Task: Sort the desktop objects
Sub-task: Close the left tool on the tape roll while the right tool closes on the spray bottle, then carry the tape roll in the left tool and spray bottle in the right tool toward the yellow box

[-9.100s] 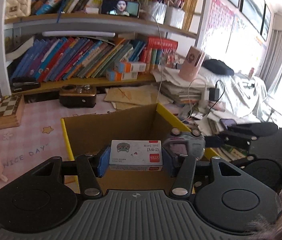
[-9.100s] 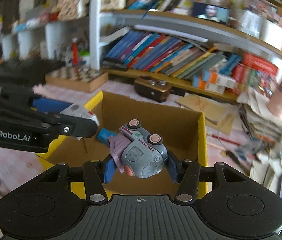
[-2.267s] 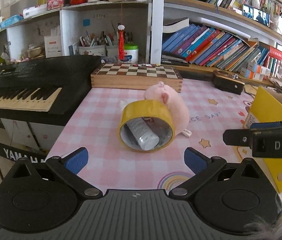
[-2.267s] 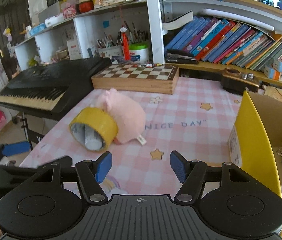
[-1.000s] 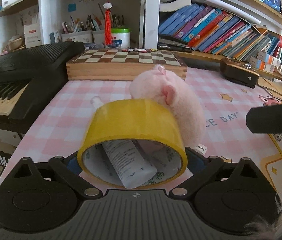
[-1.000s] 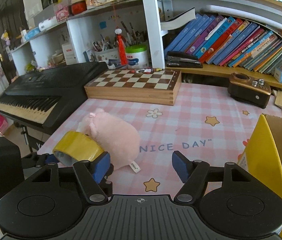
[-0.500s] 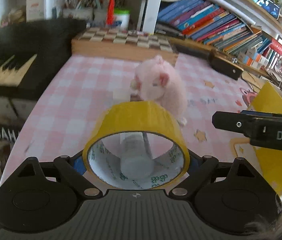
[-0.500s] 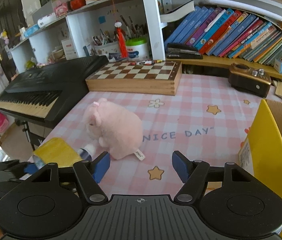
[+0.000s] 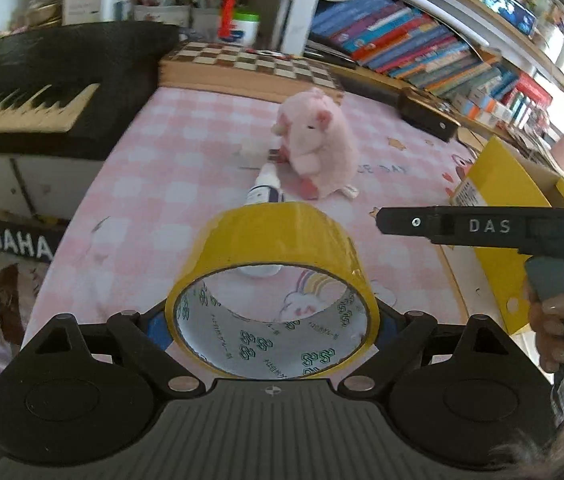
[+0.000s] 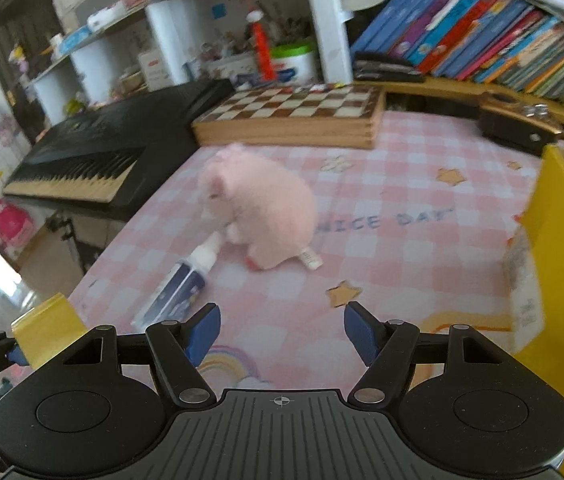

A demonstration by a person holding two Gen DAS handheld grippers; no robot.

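Observation:
My left gripper [image 9: 272, 326] is shut on a yellow tape roll [image 9: 274, 242], which hangs above the pink checked desk; the same roll shows as the tape roll [image 10: 44, 330] at the far left of the right wrist view. A white and blue tube [image 10: 180, 288] lies on the desk beside a pink plush pig [image 10: 260, 208]. The plush pig [image 9: 318, 140] and the tube [image 9: 264, 192] lie beyond the roll in the left wrist view. My right gripper [image 10: 280, 334] stands open and empty above the desk, near the tube's end. The yellow cardboard box [image 10: 562, 240] stands at the right.
A wooden chessboard case [image 10: 294, 114] sits at the back, a black keyboard [image 10: 106, 144] to the left off the desk, a brown radio [image 10: 518, 126] at the back right. Bookshelves rise behind. A hand [image 9: 558, 320] holds the right gripper's handle.
The left gripper closed around the tape roll and lifted it off the tube, which stays on the desk by the pig. The right gripper drifted slightly toward the tube.

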